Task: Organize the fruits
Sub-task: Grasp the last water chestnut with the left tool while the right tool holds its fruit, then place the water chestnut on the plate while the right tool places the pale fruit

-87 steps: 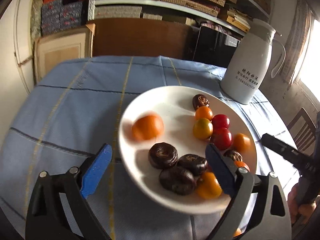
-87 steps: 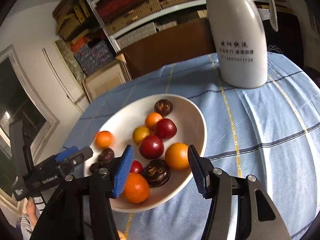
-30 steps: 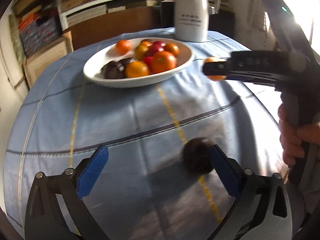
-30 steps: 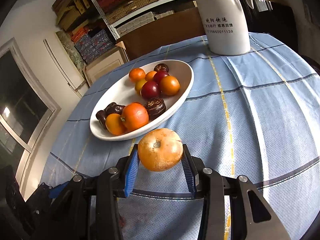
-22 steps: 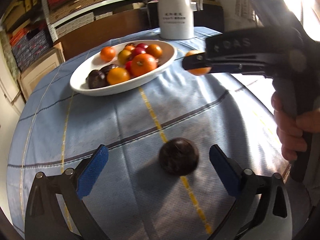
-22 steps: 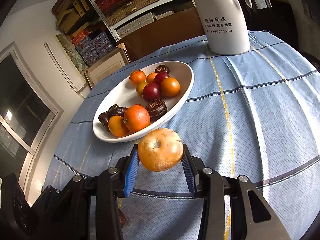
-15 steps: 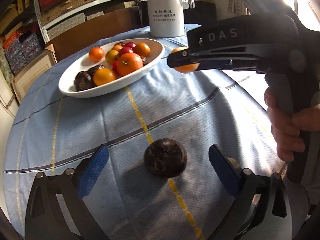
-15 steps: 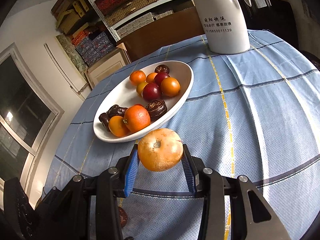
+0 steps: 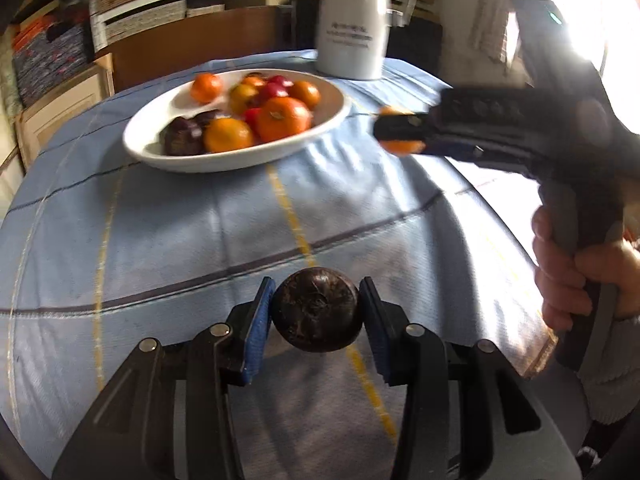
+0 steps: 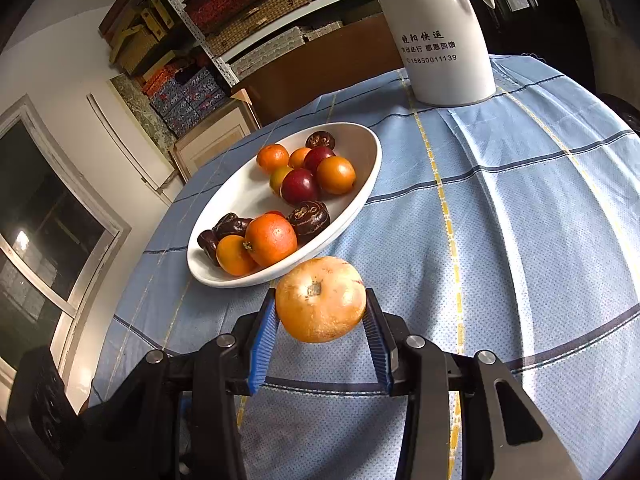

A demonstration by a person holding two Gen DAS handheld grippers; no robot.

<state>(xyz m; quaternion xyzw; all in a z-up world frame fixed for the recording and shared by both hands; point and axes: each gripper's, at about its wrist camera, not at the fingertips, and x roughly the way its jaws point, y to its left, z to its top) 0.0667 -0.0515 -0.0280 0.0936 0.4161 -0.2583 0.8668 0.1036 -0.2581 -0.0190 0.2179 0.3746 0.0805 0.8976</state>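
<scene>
A dark brown fruit (image 9: 316,311) is seen between the blue pads of the left gripper (image 9: 316,320), near the front edge of the table (image 9: 160,220). The jaws are closing on it, and both pads are already touching its sides. Whether the fruit is lifted from the blue checked cloth (image 10: 520,240) or still lying on it cannot be told.

An orange fruit (image 10: 320,299) is pinched between the pads of the right gripper (image 10: 320,332) and is held above the cloth, just in front of the white plate (image 10: 360,208). In the left wrist view the same gripper (image 9: 394,132) is shown from the side, with a hand (image 9: 576,276) closed around its handle.

The plate is placed toward the middle of the table, with its long side turned to the back left. Orange, red and dark brown fruits are piled in it, mostly along the side nearer to the right gripper. A white jug (image 10: 440,40) with printed text is standing at the back edge of the table, well apart from the plate. Shelves with stacked boxes (image 10: 240,0) are seen behind the table.
</scene>
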